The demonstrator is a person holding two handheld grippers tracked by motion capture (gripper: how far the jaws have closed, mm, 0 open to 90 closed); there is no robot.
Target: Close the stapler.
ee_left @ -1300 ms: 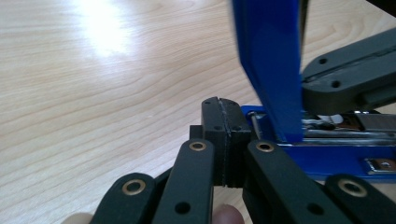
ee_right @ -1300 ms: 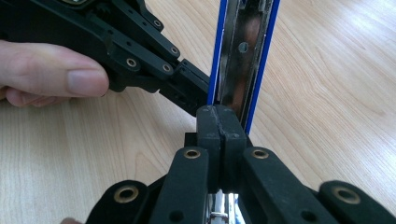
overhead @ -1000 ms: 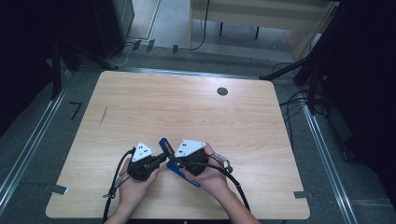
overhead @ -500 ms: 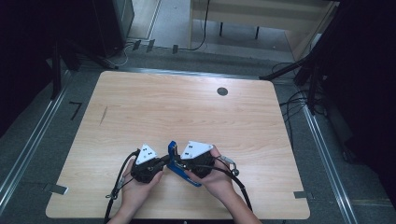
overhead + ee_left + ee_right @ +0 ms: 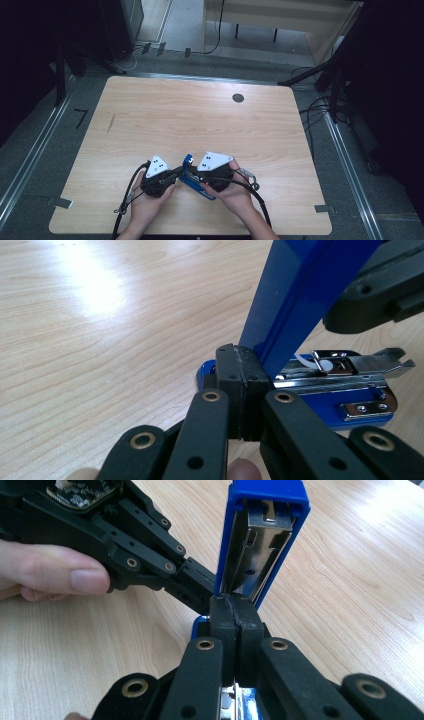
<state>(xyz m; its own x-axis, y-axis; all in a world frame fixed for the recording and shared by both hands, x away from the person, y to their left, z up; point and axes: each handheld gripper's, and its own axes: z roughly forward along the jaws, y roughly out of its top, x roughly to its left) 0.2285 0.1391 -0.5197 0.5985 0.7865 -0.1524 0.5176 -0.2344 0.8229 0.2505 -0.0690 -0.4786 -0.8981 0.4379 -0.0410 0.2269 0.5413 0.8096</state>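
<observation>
Blue stapler [image 5: 192, 177] lies near the table's [image 5: 200, 120] front edge, its lid swung up between our grippers. We see the left gripper [image 5: 239, 385] and right gripper [image 5: 234, 617] closed, tips meeting at its hinge.

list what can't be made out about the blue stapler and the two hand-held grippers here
- Whether staples sit in the blue stapler: in the left gripper view the right hand-held gripper crosses its raised lid.
- Stapler base, right gripper view: hidden behind the right hand-held gripper, whose jaws stand closed.
- Contact between the left hand-held gripper and the stapler's hinge: too tight to tell.
- High view: stapler too small, partly covered by hands.
</observation>
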